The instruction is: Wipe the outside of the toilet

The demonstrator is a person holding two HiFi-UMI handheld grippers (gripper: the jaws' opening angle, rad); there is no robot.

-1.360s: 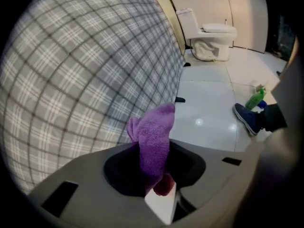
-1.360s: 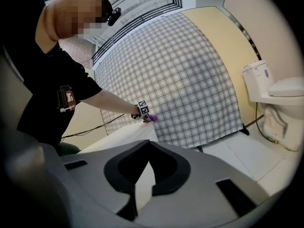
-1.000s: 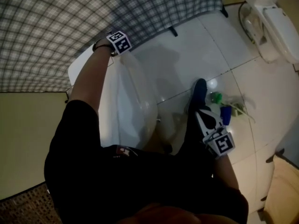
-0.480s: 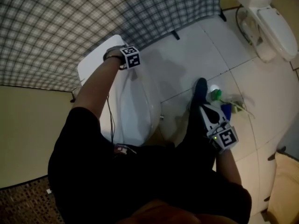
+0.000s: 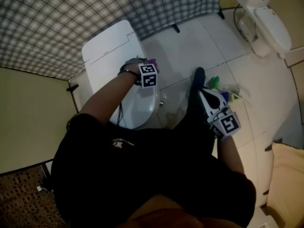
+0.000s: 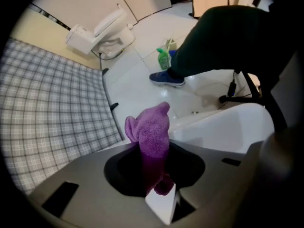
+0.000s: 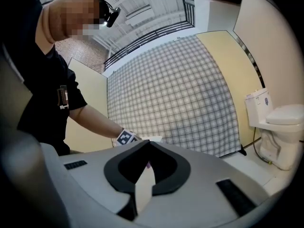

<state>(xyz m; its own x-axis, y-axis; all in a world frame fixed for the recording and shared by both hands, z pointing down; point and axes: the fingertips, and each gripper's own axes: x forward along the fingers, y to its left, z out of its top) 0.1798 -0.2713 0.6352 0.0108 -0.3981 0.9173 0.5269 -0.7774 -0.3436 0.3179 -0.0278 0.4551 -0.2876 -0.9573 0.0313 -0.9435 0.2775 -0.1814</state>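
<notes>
**Item: white toilet, outside, with cloth at its lid**

We list first the toilet (image 5: 110, 56), white, lid down, standing on the tiled floor (image 5: 190, 42) at the floor's edge along the plaid panel (image 5: 57, 18). Its tank end is towards that panel and its rounded front points at us.

At the front right part of the lid we find the left hand-held gripper (image 5: 151, 66). Its jaws pinch a purple cloth (image 6: 151, 132). The cloth is bunched and stands up out of the jaws with its free end loose. From the left gripper view, the toilet's white rim lies just beside the cloth. We cannot tell whether cloth and porcelain touch.

The right hand-held gripper (image 7: 144, 186) has its jaws pressed together with nothing between them. In the head view it is held well apart from the toilet, over open floor by our leg.

Other entries:
- A blue shoe (image 6: 166, 78) is planted on the floor beside the toilet's front.
- A green spray bottle (image 6: 164, 58) stands just beyond the shoe.
- A second toilet (image 5: 263, 18), also white, is at the far corner of the floor, well apart from the first.
</notes>
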